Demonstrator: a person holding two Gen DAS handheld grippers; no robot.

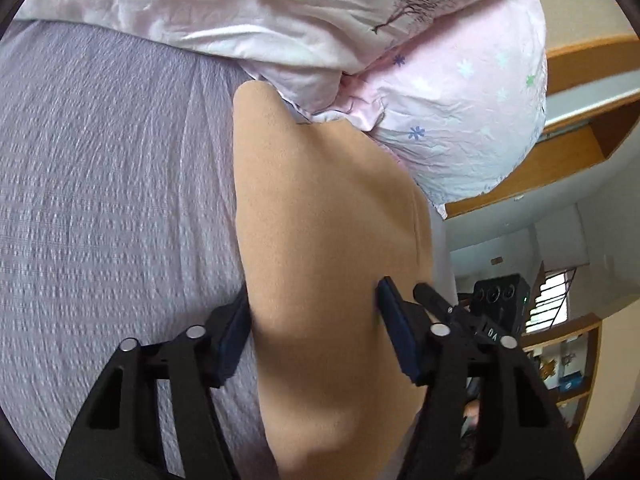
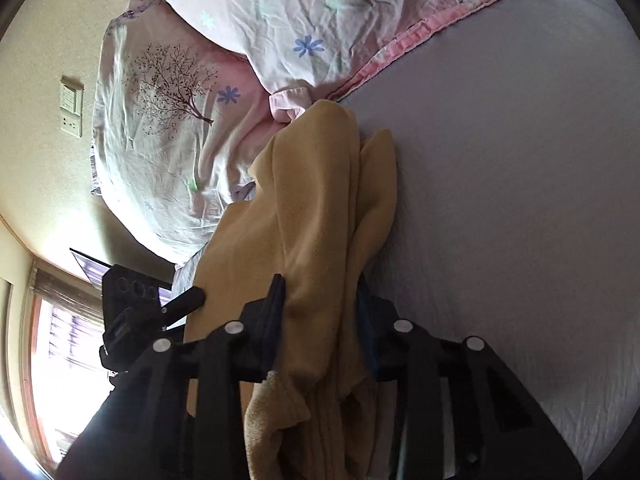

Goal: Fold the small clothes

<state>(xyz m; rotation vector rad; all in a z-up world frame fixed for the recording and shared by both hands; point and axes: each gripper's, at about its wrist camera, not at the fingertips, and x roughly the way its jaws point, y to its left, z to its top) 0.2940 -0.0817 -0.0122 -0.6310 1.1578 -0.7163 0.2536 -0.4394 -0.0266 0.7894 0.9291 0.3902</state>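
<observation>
A plain tan cloth point(image 1: 332, 264) runs lengthwise over the grey bed point(image 1: 112, 200), between both tools: left tool point(image 1: 314, 332) and right tool point(image 2: 320, 320) each clench it.

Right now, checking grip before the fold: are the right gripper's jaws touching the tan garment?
Touching. The right wrist view shows the tan garment bunched between the right gripper, both jaws pressed against the cloth.

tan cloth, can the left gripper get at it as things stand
Probably yes: the tan cloth already runs between the left gripper's fingers, nothing blocking it, though whether they are clamped on it is unclear.
</observation>
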